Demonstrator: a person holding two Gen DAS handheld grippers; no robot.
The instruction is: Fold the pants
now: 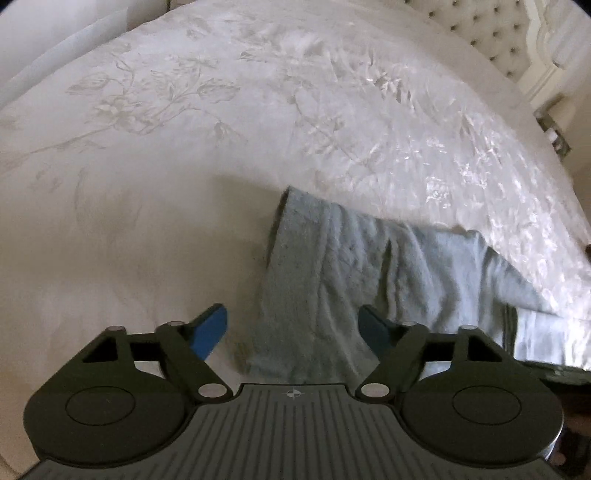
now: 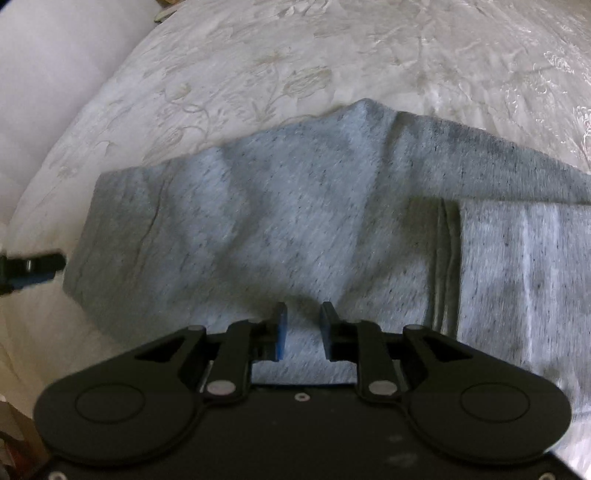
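The grey marl pants (image 2: 280, 206) lie folded on the white bedspread. In the left wrist view the pants (image 1: 332, 280) run from the middle to the lower right. My left gripper (image 1: 295, 328) is open wide, its blue pads either side of the pants' near left end, just above the cloth. My right gripper (image 2: 303, 328) hovers over the near edge of the pants, its jaws partly open with a narrow gap and cloth showing between them. A hemmed cuff or waistband edge (image 2: 445, 266) runs down the right part. The left gripper also shows at the left edge of the right wrist view (image 2: 26, 269).
The white floral bedspread (image 1: 221, 110) covers the bed on all sides of the pants. A tufted headboard (image 1: 491, 29) stands at the far right. A small item sits on a nightstand (image 1: 554, 136) beyond the bed's right edge.
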